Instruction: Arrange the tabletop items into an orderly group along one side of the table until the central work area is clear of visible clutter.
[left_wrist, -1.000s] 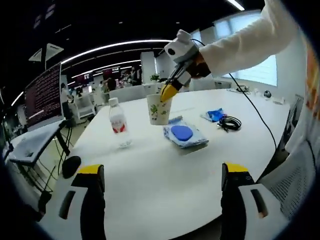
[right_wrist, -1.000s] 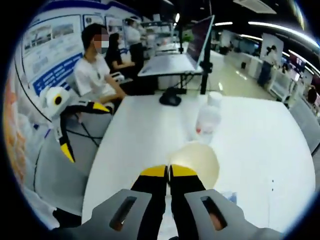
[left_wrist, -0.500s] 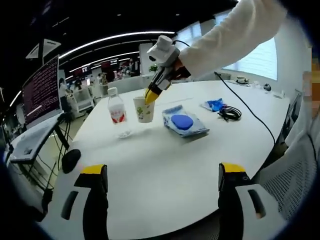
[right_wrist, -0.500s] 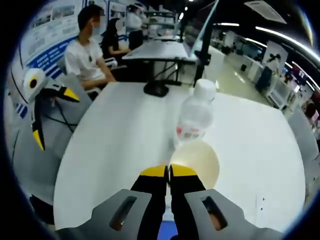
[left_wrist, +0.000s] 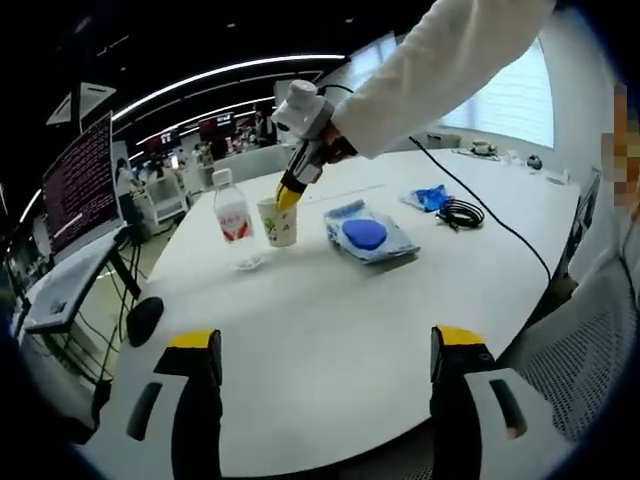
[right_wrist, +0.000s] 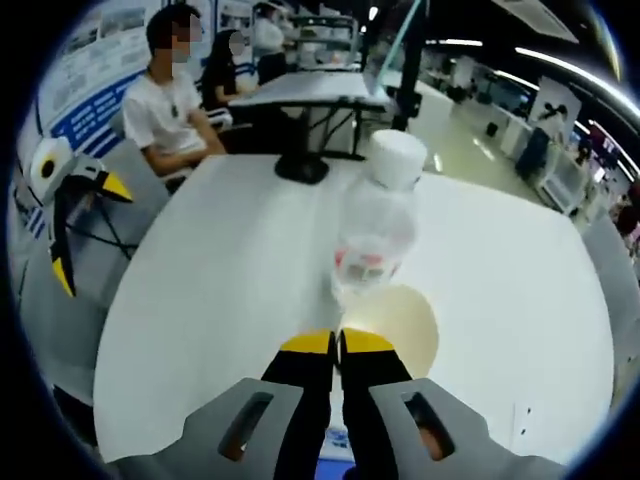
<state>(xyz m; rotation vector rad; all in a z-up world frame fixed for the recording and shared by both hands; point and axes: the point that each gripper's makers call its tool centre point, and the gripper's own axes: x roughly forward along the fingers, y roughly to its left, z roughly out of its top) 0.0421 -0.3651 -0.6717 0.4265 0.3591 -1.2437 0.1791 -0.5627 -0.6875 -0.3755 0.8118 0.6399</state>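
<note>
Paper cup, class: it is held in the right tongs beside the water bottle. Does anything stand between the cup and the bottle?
Nothing visible does. The right tongs hold the paper cup by its rim, right next to the water bottle, with bare white table around them.

We are seeing the cup (right_wrist: 400, 325) partly hidden behind the right gripper (right_wrist: 337, 345), its base out of sight. The bottle (right_wrist: 375, 230) is looking blurred, its label print unreadable. The blue packet (left_wrist: 430, 198) beyond the cable (left_wrist: 460, 213) is too small to identify.
</note>
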